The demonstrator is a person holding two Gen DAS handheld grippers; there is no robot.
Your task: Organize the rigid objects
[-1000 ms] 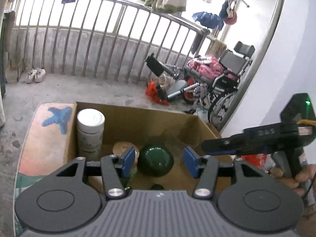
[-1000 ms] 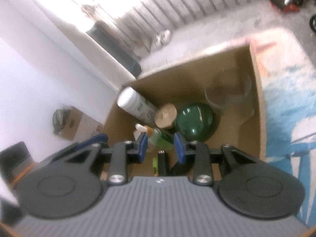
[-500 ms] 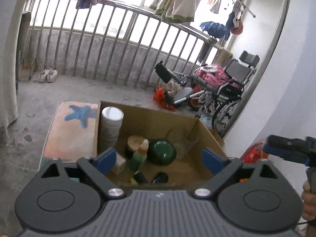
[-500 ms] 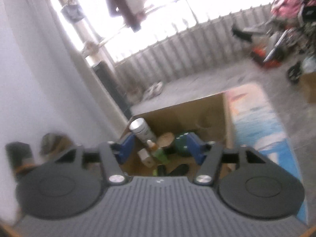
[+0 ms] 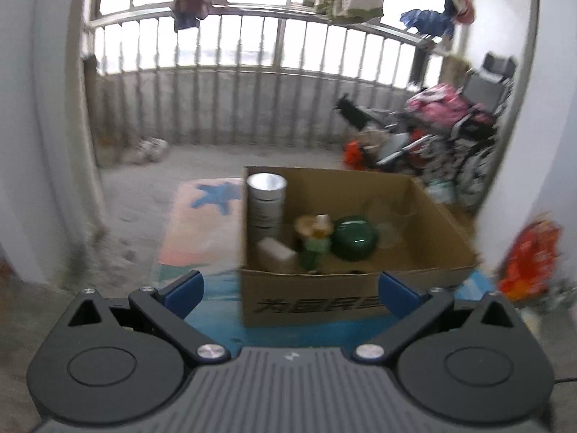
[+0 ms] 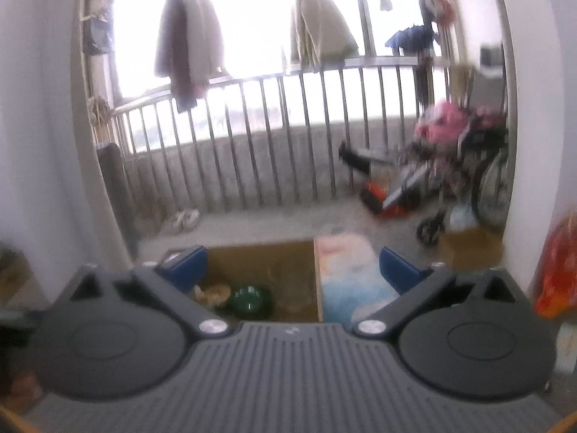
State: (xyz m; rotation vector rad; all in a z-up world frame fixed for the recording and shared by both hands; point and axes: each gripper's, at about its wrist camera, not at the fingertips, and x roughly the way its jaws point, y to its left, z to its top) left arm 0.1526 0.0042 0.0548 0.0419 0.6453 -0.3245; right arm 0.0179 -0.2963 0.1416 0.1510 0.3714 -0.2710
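Note:
A cardboard box stands on a printed mat. In it are a tall white canister, a dark green round bowl, a green bottle, a small white box and a clear glass. My left gripper is open and empty, held back from the box's near wall. My right gripper is open and empty, above and behind the box; the green bowl shows between its fingers.
The colourful mat lies on a concrete balcony floor, also in the right wrist view. A metal railing runs across the back. A wheelchair with pink cloth stands at the right. Shoes lie by the railing.
Both grippers have pulled back and up from the box and opened wide. The box now looks smaller and farther away in both views.

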